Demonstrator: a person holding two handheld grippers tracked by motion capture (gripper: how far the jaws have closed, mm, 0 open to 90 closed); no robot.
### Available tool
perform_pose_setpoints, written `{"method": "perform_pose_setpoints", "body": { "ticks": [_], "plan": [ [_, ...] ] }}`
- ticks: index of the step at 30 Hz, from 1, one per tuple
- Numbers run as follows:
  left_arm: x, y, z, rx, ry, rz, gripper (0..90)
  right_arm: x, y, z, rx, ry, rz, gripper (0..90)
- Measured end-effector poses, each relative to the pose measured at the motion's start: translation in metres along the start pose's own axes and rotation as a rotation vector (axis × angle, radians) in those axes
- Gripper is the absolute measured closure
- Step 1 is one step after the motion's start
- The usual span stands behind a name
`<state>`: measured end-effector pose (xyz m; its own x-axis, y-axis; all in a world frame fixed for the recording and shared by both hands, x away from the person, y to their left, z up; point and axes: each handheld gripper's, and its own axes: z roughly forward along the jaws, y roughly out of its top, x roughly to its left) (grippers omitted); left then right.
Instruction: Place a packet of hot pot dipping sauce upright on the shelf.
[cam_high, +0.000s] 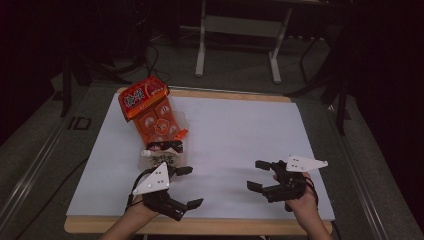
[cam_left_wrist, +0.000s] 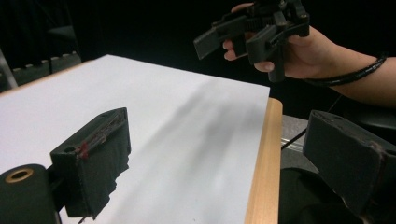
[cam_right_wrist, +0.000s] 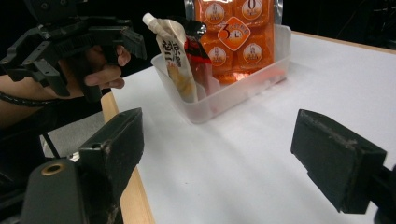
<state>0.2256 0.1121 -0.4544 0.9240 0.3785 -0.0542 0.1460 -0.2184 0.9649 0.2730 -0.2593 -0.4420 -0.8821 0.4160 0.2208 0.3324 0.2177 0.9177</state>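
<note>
High view: white sheet (cam_high: 235, 135) covers most of the counter (cam_high: 200, 226), wood rim showing at near and far edges. One clear tub (cam_high: 162, 150) sits at the left, holding one orange snack pack (cam_high: 150, 107) and one spouted pouch (cam_high: 159, 156). Left gripper (cam_high: 189, 186) is just near of the tub, jaws wide apart, empty. Right gripper (cam_high: 256, 175) is at near right, jaws also apart, nothing between. Wide bare sheet lies between the 2 grippers and to the far right.

Left gripper view: own 2 jaws spread over bare sheet close to the counter's wood edge (cam_left_wrist: 264, 158); right gripper (cam_left_wrist: 233, 39) is held in a hand above that edge.

Right gripper view: own 2 jaws spread, tub (cam_right_wrist: 224, 93) ahead w/ pack (cam_right_wrist: 238, 32) and pouch (cam_right_wrist: 175, 56) upright inside; left gripper (cam_right_wrist: 135, 42) hovers just beside the tub.
</note>
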Motion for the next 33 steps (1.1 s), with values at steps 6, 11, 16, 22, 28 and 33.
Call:
{"method": "perform_pose_setpoints", "body": {
  "ticks": [6,11,16,22,28,33],
  "plan": [
    [-0.002,-0.012,0.004,0.011,-0.006,-0.007,8.6,-0.001,-0.004,0.002,0.015,-0.006,-0.006,17.0],
    [-0.004,-0.019,0.007,0.017,-0.017,-0.014,8.8,-0.002,-0.007,0.005,0.018,-0.002,-0.003,17.0],
    [-0.007,-0.026,0.009,0.037,-0.024,-0.011,9.2,-0.003,-0.009,0.006,0.021,0.001,-0.004,17.0],
    [-0.008,-0.037,0.011,0.062,-0.031,-0.019,9.3,-0.003,-0.013,0.007,0.031,0.0,0.0,17.0],
    [-0.008,-0.044,0.012,0.073,-0.027,-0.016,9.3,-0.004,-0.015,0.009,0.039,0.0,-0.001,17.0],
    [-0.006,-0.046,0.011,0.069,-0.025,-0.027,9.2,-0.005,-0.017,0.011,0.051,-0.001,0.003,17.1]
  ]
}}
